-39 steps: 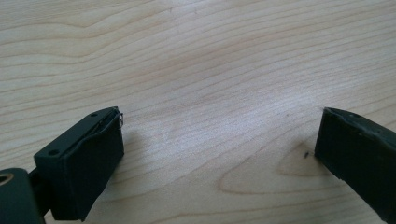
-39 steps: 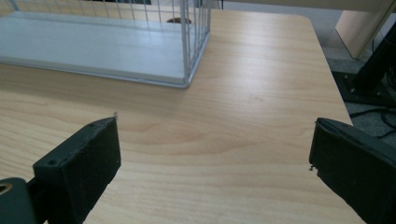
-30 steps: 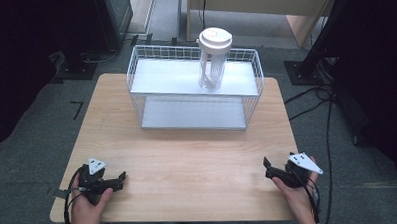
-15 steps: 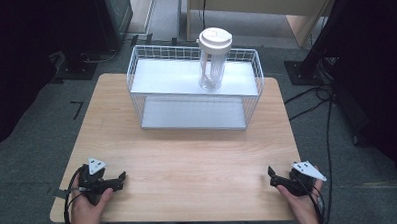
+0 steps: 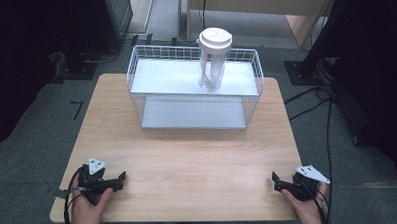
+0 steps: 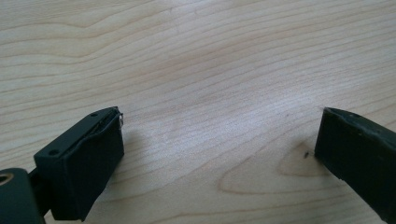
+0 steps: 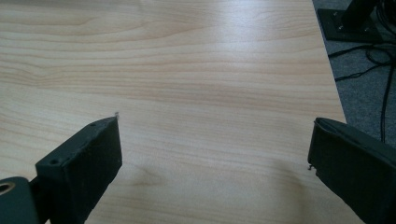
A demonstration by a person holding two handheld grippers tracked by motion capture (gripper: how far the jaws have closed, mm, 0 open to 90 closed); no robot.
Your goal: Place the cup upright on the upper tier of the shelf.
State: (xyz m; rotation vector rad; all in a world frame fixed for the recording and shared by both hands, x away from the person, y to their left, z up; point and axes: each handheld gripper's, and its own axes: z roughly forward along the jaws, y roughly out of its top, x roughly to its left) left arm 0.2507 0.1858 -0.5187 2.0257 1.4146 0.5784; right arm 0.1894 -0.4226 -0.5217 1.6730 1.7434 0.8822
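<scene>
The lidded bottle stands upright in the wire basket at the bench's far edge, well ahead of both empty, wide-open grippers, the right gripper somewhat nearer than the left gripper.

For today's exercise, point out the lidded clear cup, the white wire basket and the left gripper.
lidded clear cup (image 5: 214, 40), high view, on its white lid.
white wire basket (image 5: 194, 128), high view, on its front bottom rim.
left gripper (image 5: 122, 178), high view, between its jaw tips.
</scene>
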